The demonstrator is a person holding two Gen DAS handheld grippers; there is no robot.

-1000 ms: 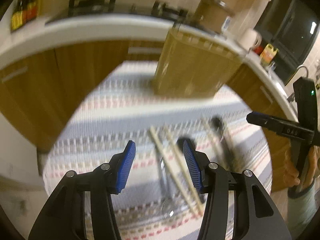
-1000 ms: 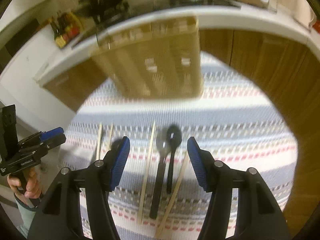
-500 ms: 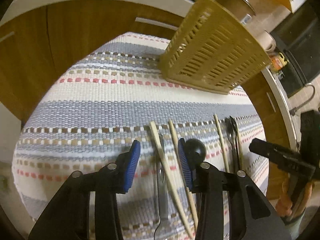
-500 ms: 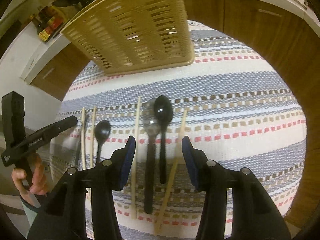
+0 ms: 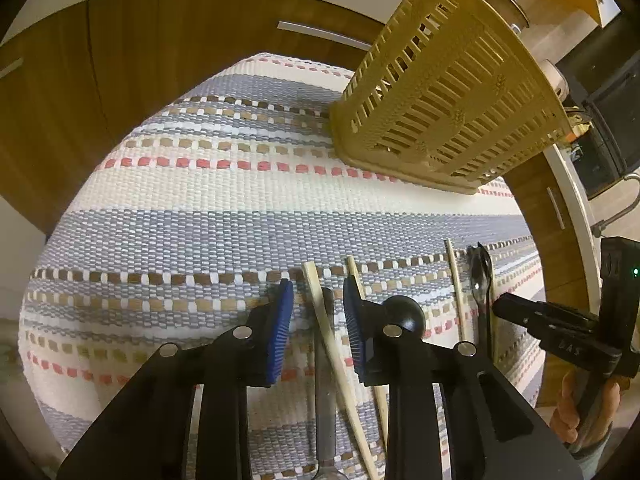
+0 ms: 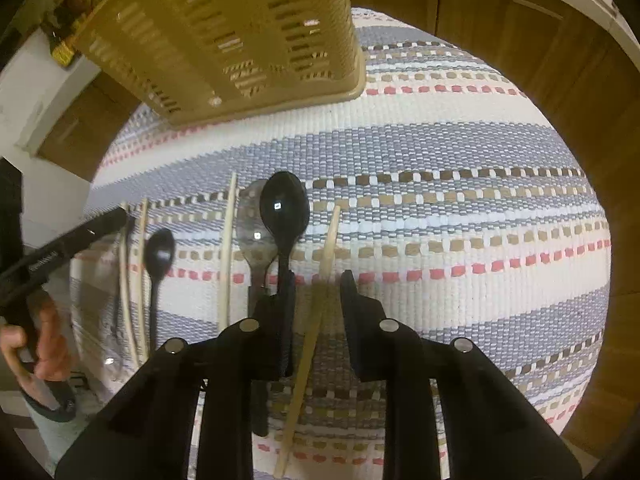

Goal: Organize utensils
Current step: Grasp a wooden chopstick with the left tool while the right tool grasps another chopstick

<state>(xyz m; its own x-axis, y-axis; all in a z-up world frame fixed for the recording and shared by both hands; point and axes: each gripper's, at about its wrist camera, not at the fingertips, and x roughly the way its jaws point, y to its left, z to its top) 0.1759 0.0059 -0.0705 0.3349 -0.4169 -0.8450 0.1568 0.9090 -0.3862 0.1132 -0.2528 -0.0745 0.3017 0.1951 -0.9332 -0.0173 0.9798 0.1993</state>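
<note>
Both claws dropped lower over four chopsticks [image 6: 228, 248] and three spoons [image 6: 284, 208].

striped rug [image 5: 200, 208] (bearing utensils [image 6: 282, 216], basket [image 5: 448, 92])

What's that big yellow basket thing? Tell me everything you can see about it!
The basket looks like tan-yellow plastic, boxy and tall, its walls cut with rows of narrow slots and a solid band along the bottom edge. It stands on the striped woven mat, at the far side near the wooden cabinets, apart from the spoons and chopsticks. Neither gripper touches it. Its inside cannot be seen.
</note>
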